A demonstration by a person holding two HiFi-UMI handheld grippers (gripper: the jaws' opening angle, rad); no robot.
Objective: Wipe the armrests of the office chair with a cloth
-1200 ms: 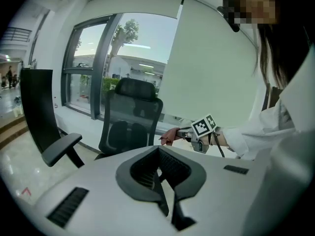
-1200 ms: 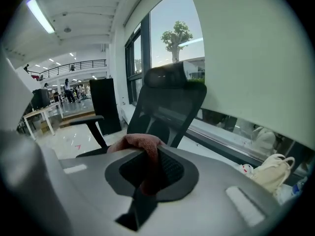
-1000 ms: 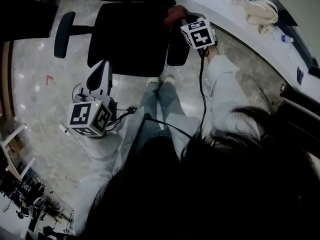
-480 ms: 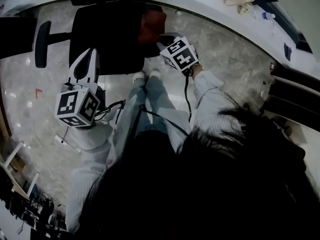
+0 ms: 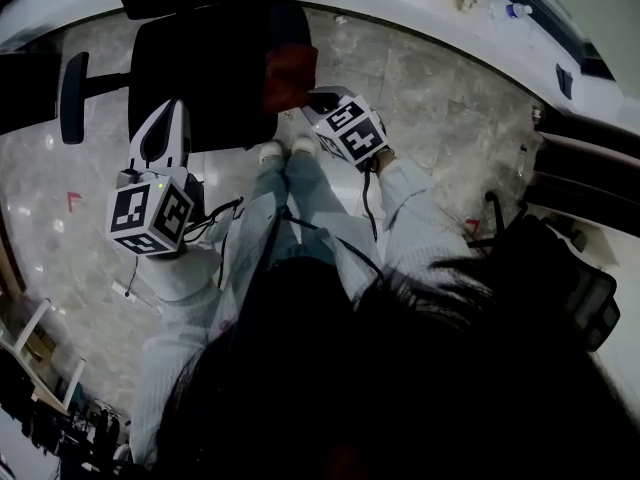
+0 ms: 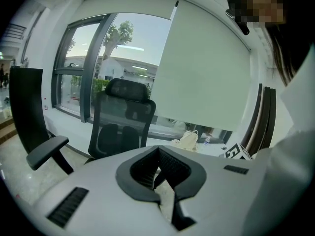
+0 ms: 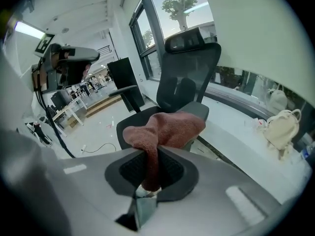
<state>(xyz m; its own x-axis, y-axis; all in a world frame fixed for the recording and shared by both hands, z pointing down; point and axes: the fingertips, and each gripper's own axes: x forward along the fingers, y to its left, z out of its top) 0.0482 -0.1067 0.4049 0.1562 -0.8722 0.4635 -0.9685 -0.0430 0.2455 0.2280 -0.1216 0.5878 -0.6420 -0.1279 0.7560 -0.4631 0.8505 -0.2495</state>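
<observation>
Counted: two tools, the left hand-held gripper and the right hand-held gripper, one red-brown cloth, two black office chairs before the window, a headrest chair and a plain-backed chair, one cream bag and one small bottle

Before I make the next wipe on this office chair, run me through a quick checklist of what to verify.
1. Cloth clamped in the right gripper: ok, the jaws are shut on it.
2. Cloth pressing on the near armrest: cannot tell. The cloth overlaps the armrest's end, but no view shows contact.
3. Left gripper free to steady the chair: ok, jaws together with nothing between them.
4. Far armrest free of clutter: ok, nothing lies on it.
5. Right gripper's cable away from the chair: ok, it runs back along the sleeve.
</observation>
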